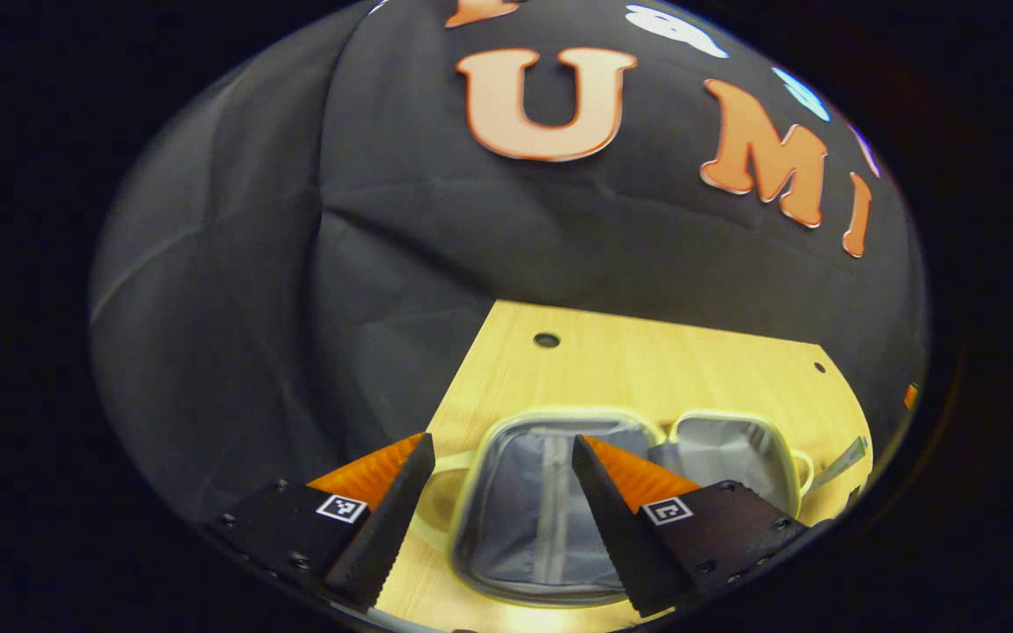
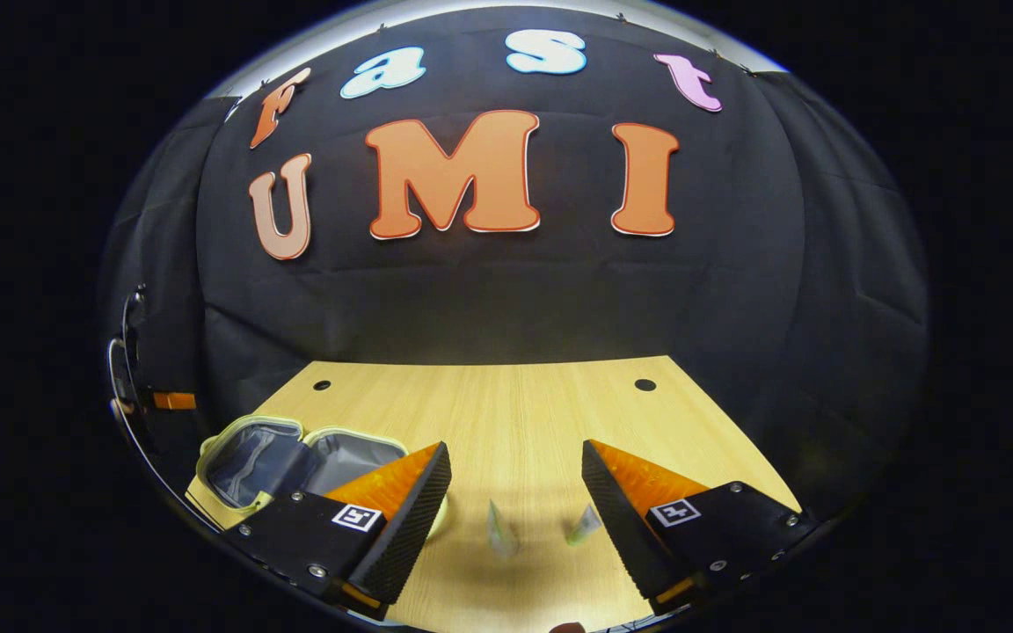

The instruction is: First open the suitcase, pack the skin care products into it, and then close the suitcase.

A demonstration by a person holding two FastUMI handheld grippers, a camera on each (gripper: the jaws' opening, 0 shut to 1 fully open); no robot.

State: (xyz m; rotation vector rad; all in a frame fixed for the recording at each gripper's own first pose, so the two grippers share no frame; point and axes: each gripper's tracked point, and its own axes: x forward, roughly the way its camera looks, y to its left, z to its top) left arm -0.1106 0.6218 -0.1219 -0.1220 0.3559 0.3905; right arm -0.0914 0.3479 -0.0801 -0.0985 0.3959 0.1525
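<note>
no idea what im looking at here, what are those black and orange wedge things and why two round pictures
Each round picture comes from a fisheye camera riding on a handheld tool that a person carries, one in each hand. The black and orange wedges at the bottom are that tool's own two fingers.

The left gripper view looks past the left tool, whose fingers stand apart with nothing between them. Beyond them, a small pale green suitcase lies open on the wooden table, showing its grey lining.

The right gripper view looks past the right tool, also open and holding nothing. Between its fingers, on the table, stand two small skin care products, too blurred to describe further. The same open suitcase sits off to the left in that view.

So nothing is held yet and the products are not packed.
</note>
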